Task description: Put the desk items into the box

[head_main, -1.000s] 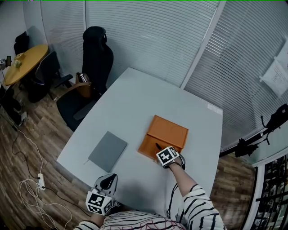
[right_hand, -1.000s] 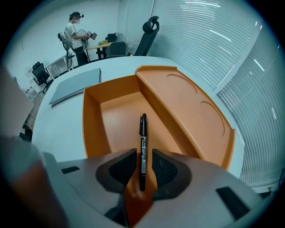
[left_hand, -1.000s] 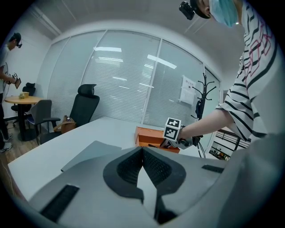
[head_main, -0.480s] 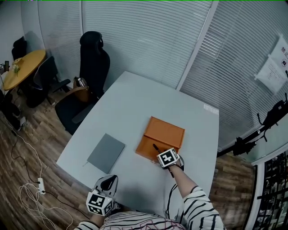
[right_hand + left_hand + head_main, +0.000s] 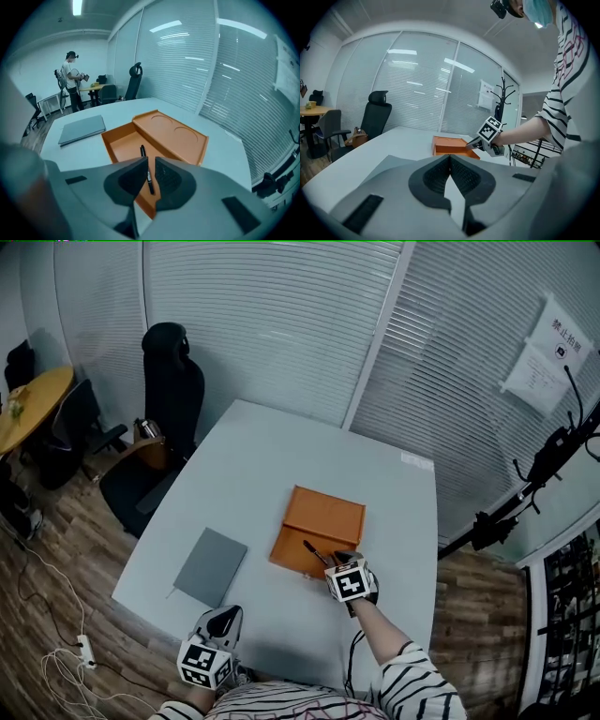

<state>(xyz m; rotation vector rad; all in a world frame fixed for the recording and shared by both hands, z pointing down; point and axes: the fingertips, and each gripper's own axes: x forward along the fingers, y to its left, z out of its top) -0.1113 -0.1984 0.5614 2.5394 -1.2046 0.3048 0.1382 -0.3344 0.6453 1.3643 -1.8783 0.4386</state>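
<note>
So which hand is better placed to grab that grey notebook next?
Left, probably. The left gripper sits empty at the near table edge, close to the grey notebook; the right gripper is across at the orange box, jaws apart over the pen.

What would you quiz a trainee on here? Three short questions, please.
1. True or false: the pen lies in the box.
2. Which is over the box: A, the left gripper, or B, the right gripper?
3. Fill in: the grey item on the table, outside the box, is a ____.
Key: 1 true; 2 B; 3 notebook.
</note>
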